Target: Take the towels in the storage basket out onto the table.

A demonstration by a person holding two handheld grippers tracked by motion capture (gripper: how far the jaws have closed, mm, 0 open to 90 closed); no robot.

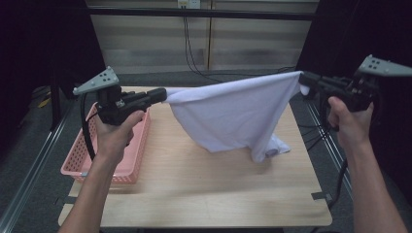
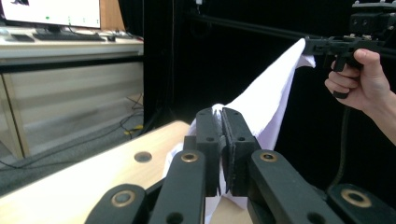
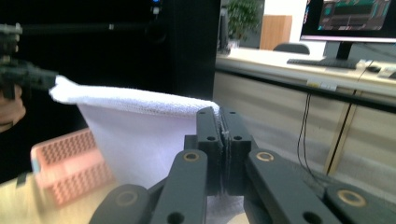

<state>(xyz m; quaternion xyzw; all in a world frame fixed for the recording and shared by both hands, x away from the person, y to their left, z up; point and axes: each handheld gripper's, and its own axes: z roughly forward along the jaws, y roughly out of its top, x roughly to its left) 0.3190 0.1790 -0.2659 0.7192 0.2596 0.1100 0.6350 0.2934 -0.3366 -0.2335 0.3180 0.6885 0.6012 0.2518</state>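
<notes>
Left gripper (image 1: 164,95): jaws clamped on one corner of white cloth (image 1: 233,114); held high so it is stretched
Right gripper (image 1: 303,78): jaws pinched on opposite corner
Pink basket (image 1: 77,158): placed beside, likely for receiving

Even overhead light, dark surround; soft shadow under cloth (image 1: 238,114); backgrounds slightly blurred.

My grippers (image 1: 164,95) are black, with brass-ringed pivots. Each carries a grey three-cornered plate (image 1: 98,80) with dark dots. My arms are bare.
</notes>
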